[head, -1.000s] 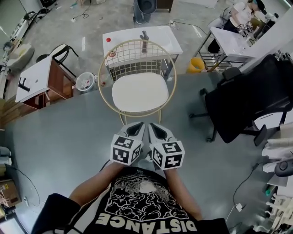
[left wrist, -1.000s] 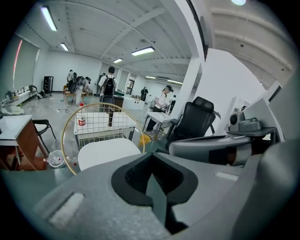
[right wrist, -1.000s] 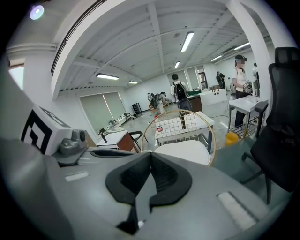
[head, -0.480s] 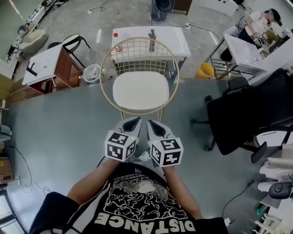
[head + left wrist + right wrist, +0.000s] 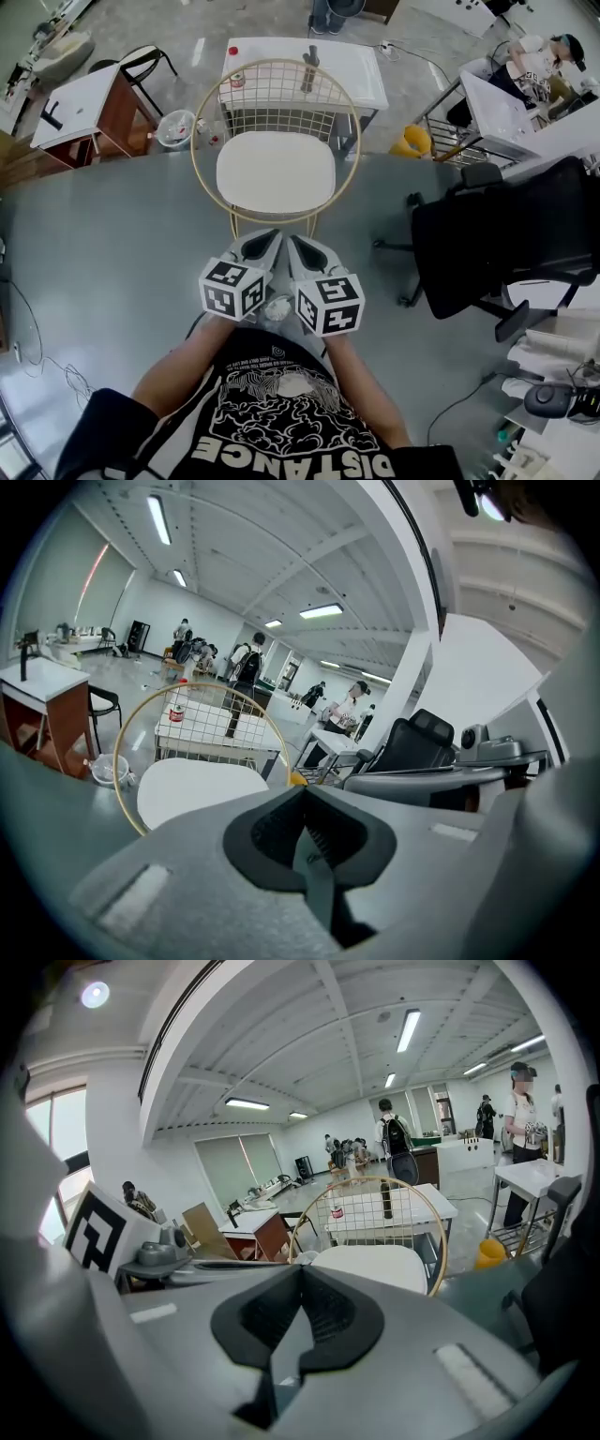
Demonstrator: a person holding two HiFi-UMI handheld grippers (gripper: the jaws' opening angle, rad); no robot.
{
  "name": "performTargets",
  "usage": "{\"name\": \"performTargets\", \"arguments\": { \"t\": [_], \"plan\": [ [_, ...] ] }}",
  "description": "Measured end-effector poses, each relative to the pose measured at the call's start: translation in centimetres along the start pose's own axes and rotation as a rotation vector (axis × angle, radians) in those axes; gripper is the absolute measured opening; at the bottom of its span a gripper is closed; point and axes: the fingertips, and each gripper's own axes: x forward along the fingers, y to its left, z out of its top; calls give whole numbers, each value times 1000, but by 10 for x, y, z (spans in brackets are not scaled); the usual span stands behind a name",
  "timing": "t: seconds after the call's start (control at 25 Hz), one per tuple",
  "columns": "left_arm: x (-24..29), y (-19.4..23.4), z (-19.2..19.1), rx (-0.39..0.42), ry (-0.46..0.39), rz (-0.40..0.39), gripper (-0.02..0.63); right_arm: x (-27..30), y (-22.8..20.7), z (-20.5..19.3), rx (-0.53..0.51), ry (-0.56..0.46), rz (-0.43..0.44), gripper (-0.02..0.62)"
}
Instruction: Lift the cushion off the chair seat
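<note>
Head view: the white cushion (image 5: 276, 175) lies flat on the seat of the gold wire chair (image 5: 272, 103), which stands on the grey floor (image 5: 112, 244) ahead of the person. The left gripper (image 5: 262, 242) and right gripper (image 5: 302, 248) sit side by side (marker cubes nearly touching) just short of the chair's front edge, clear of the cushion. Each gripper view shows its jaws pressed together, with nothing between them.

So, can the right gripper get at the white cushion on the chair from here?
Probably yes. The right gripper sits just short of the open front of the chair, with only floor between it and the cushion. Its jaws are shut, so they would need opening first.
</note>
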Motion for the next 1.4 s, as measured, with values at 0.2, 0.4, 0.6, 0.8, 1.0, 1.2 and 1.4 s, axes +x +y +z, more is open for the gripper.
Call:
{"name": "performTargets", "arguments": {
  "t": [0.2,0.4,0.6,0.8,1.0,1.2,1.4],
  "plan": [
    [18,18,-3,-118,-34,-41,-3,17,-6,3,-34,21,12,-1],
    [40,40,-16,-228,-59,-66,-3,36,-14,-6,-73,68,16,-1],
    [65,64,-27,-341,-63,-116,-2,60,-30,-10,-61,104,0,-1],
    [86,87,-48,-439,-73,-164,-2,84,-44,-10,-56,115,-15,-2],
    [104,109,-72,-503,-59,-174,-2,107,-53,-16,-59,131,-18,0],
    [120,138,-99,-572,-47,-173,32,132,-58,-27,-58,158,-15,-1],
    [135,150,-127,-630,-43,-134,50,137,-67,-35,-74,179,0,-2]
  ]
}}
